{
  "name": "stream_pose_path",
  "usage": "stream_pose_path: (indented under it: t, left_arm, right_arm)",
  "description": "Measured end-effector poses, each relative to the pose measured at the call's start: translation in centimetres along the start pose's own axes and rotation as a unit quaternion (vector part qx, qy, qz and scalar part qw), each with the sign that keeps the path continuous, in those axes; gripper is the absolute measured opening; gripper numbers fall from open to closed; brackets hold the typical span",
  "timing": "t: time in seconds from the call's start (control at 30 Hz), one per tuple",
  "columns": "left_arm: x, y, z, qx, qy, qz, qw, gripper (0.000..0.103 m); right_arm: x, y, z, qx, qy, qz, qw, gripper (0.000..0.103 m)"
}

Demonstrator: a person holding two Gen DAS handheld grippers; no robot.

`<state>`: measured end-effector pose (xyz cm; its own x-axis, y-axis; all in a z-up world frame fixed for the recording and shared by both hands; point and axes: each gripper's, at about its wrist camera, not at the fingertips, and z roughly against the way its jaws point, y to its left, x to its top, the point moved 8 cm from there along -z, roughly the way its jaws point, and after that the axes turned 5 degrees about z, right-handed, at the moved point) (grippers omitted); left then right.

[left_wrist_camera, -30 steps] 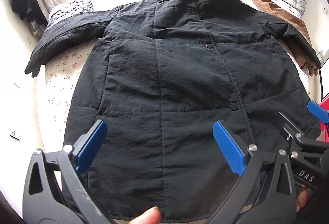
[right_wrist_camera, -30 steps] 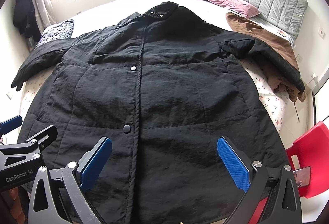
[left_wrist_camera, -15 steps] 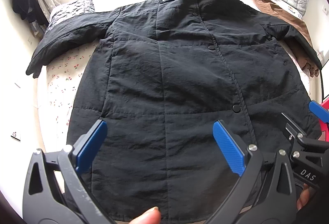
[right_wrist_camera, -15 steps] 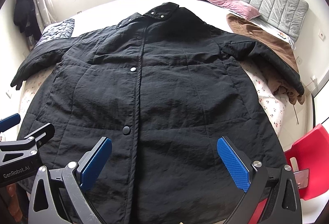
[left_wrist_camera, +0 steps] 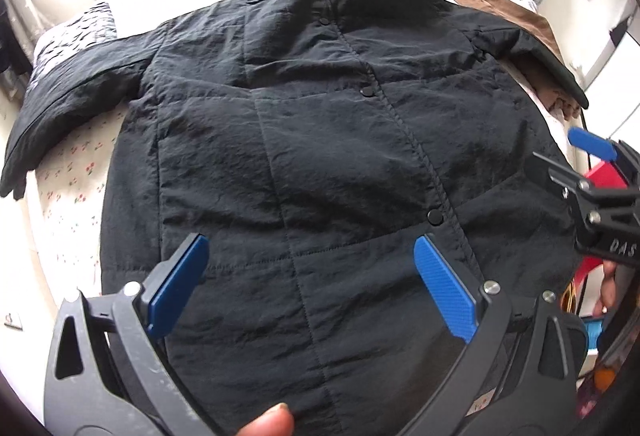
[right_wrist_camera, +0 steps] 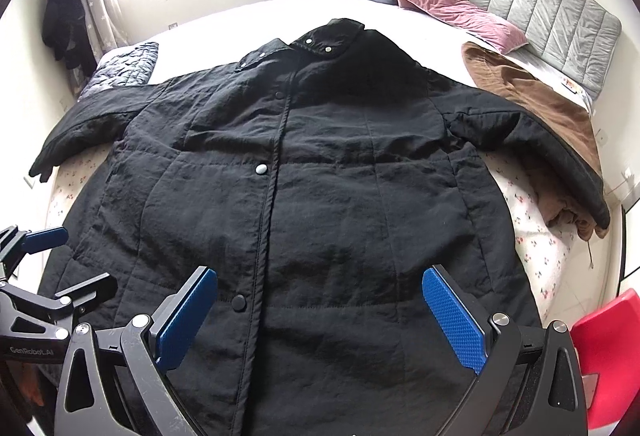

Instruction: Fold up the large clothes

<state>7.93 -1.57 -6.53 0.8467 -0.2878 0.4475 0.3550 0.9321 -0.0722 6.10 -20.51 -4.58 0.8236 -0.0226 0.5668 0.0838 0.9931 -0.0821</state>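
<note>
Left tongs [left_wrist_camera: 312,286] nudged forward over black coat [left_wrist_camera: 320,139], both tongs [right_wrist_camera: 320,316] wide open, empty

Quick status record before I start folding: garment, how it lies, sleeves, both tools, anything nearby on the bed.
garment: black coat, front up, snapped shut
lay: spread flat on the bed, collar at the far end, hem nearest the tools
sleeves: both spread outward, unfolded
left tool: open, over the hem, holding nothing
right tool: open, over the hem, holding nothing
nearby: brown garment partly under the coat's right sleeve; pink pillow near the headboard
folding: not yet begun
</note>
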Motion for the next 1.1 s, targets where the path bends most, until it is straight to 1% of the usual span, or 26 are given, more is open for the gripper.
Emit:
stream_pose_path:
  t: [0.03,0.1,0.17,0.23,0.3,0.37,0.43,0.53,0.6,0.7,0.8,0.83,0.9,0.93,0.97,1.0,1.03,1.07,1.1]
  left_arm:
    - [1.0,0.2,-0.1,-0.009,0.003,-0.011,0.9999,0.102]
    - [3.3,1.2,-0.3,-0.006,0.000,-0.028,0.9996,0.102]
    - [6.5,2.9,-0.7,0.011,-0.013,-0.049,0.9987,0.102]
    - [10.2,5.2,-1.8,0.044,-0.021,-0.069,0.9965,0.102]
    - [13.8,7.4,-3.3,0.063,-0.025,-0.074,0.9950,0.102]
    - [17.4,9.8,-5.5,0.069,-0.019,-0.066,0.9952,0.102]
    - [21.2,12.2,-8.0,0.071,-0.023,-0.058,0.9955,0.102]
    - [25.8,15.1,-12.5,0.074,-0.021,-0.048,0.9959,0.102]
    - [28.4,17.2,-16.1,0.073,-0.012,-0.040,0.9964,0.102]
    - [31.2,19.0,-20.1,0.070,-0.008,-0.028,0.9971,0.095]
    - [33.4,20.3,-23.0,0.048,-0.009,-0.006,0.9988,0.094]
    - [33.7,20.6,-24.0,0.032,-0.004,0.008,0.9995,0.093]
    - [33.7,20.7,-25.2,0.002,0.007,0.035,0.9994,0.081]
    - [33.5,20.6,-25.4,-0.008,0.004,0.047,0.9989,0.076]
    - [33.3,20.3,-25.2,-0.021,0.000,0.054,0.9983,0.066]
    - [33.1,20.1,-25.0,-0.032,-0.001,0.060,0.9977,0.061]
    - [32.9,19.9,-24.8,-0.035,-0.005,0.063,0.9974,0.057]
    - [32.8,19.5,-24.6,-0.041,-0.006,0.065,0.9970,0.046]
    - [32.7,19.0,-24.4,-0.052,-0.004,0.066,0.9964,0.030]
  right_arm:
    - [0.6,-0.2,-0.2,0.002,-0.001,0.007,1.000,0.103]
    - [2.4,-1.1,-1.0,0.004,-0.001,0.023,1.000,0.103]
    - [4.2,-2.0,-2.0,0.001,0.004,0.036,0.999,0.103]
    - [6.0,-3.0,-3.3,-0.002,0.005,0.048,0.999,0.103]
    - [8.2,-4.0,-5.1,0.005,0.010,0.061,0.998,0.103]
    - [10.2,-4.7,-6.9,0.012,0.016,0.071,0.997,0.103]
    - [12.2,-5.3,-9.0,0.017,0.024,0.082,0.996,0.103]
    - [15.5,-5.6,-11.8,0.017,0.035,0.091,0.995,0.103]
    - [17.9,-5.6,-13.4,0.019,0.040,0.090,0.995,0.103]
    - [21.2,-4.9,-15.2,0.021,0.040,0.094,0.995,0.103]
    - [24.7,-3.6,-16.6,0.032,0.030,0.083,0.996,0.103]
    - [26.0,-3.3,-17.3,0.038,0.024,0.070,0.997,0.103]
    - [28.6,-3.0,-18.9,0.056,0.010,0.031,0.998,0.103]
    - [29.8,-3.0,-19.5,0.060,0.001,0.012,0.998,0.102]
    - [31.2,-3.2,-20.5,0.061,-0.012,-0.015,0.998,0.098]
    - [32.3,-3.3,-21.2,0.062,-0.021,-0.033,0.997,0.095]
    - [33.5,-3.4,-22.3,0.068,-0.032,-0.054,0.996,0.088]
    - [34.5,-3.5,-23.4,0.073,-0.041,-0.075,0.994,0.079]
    - [35.2,-3.6,-24.7,0.077,-0.042,-0.094,0.992,0.076]
